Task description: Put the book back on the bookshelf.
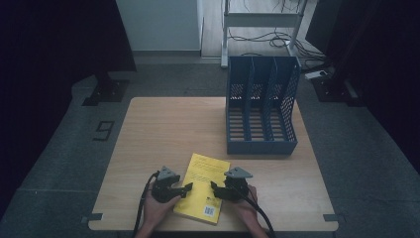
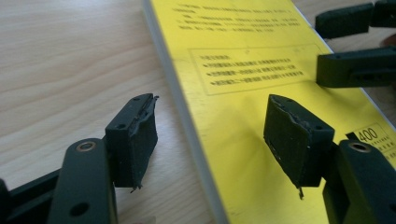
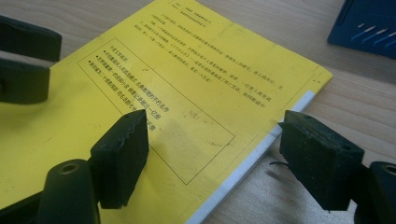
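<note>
A yellow book (image 1: 203, 187) is lying flat, back cover up, near the front edge of the wooden table (image 1: 158, 129), between the person's two hands. Farther back and to the right, well apart from it, a blue file rack (image 1: 261, 106) is standing upright with its three slots facing the person, likely where the book is meant to go.

The left gripper (image 1: 184, 190) is sitting at the book's left long edge. In the left gripper view its jaws are standing open, one pad over the bare wood and the other over the yellow cover, so the edge of the book (image 2: 261, 116) is running between them without being pinched.

The right gripper (image 1: 216, 188) is mirroring this on the opposite side. In the right gripper view its jaws are also spread wide, straddling the edge of the book (image 3: 154, 107) where the white pages are showing, with neither pad pressing on it.

Coming in from both sides like this probably lets the person clamp the thin book evenly and lift it without it sagging or sliding.
</note>
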`<control>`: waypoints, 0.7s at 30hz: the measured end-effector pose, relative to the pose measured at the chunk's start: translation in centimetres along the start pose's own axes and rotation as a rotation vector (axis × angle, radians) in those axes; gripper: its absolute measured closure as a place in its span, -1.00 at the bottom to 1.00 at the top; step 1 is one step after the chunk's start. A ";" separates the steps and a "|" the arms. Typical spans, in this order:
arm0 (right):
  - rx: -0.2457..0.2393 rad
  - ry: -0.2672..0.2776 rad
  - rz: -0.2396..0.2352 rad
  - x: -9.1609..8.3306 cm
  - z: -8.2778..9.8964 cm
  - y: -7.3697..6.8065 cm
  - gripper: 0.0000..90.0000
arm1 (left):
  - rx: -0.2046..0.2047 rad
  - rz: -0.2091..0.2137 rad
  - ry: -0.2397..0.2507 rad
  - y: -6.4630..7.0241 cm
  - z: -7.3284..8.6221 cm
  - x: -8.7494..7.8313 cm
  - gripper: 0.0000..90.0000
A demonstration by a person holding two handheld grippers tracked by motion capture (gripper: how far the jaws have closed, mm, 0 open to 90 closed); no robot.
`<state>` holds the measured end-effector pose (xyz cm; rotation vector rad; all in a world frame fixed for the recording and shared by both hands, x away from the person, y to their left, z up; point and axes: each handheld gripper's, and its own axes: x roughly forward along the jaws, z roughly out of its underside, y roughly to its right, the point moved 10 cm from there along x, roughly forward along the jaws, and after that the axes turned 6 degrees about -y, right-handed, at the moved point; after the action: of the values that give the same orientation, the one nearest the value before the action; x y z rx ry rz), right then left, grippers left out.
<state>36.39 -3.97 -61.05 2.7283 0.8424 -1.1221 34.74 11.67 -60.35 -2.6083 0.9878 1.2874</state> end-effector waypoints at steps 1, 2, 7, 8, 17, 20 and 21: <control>0.000 0.000 0.000 0.0 0.0 0.0 -0.48 | 0.003 0.009 -0.006 0.2 0.1 0.2 -0.23; 0.000 0.001 0.000 0.0 0.0 0.0 -0.48 | 0.009 0.014 -0.014 0.5 0.2 0.5 -0.23; 0.005 0.003 0.001 0.0 0.0 0.0 -0.47 | 0.011 0.040 -0.017 1.2 0.2 0.6 -0.21; 0.005 0.003 0.000 0.0 0.0 0.0 -0.47 | 0.008 0.034 -0.016 1.3 0.2 0.6 -0.21; 0.007 0.003 0.002 0.0 0.0 0.0 -0.47 | 0.010 0.013 -0.017 1.3 0.1 0.7 -0.20; 0.010 0.003 0.004 0.0 0.0 0.0 -0.46 | -0.003 0.022 -0.004 1.4 0.0 0.5 -0.18; 0.010 0.003 0.004 0.0 0.0 0.0 -0.46 | -0.003 0.022 -0.004 1.4 0.0 0.5 -0.18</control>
<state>36.31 -3.96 -61.06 2.7390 0.8343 -1.1243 34.20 10.30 -60.47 -2.6030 1.0176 1.2995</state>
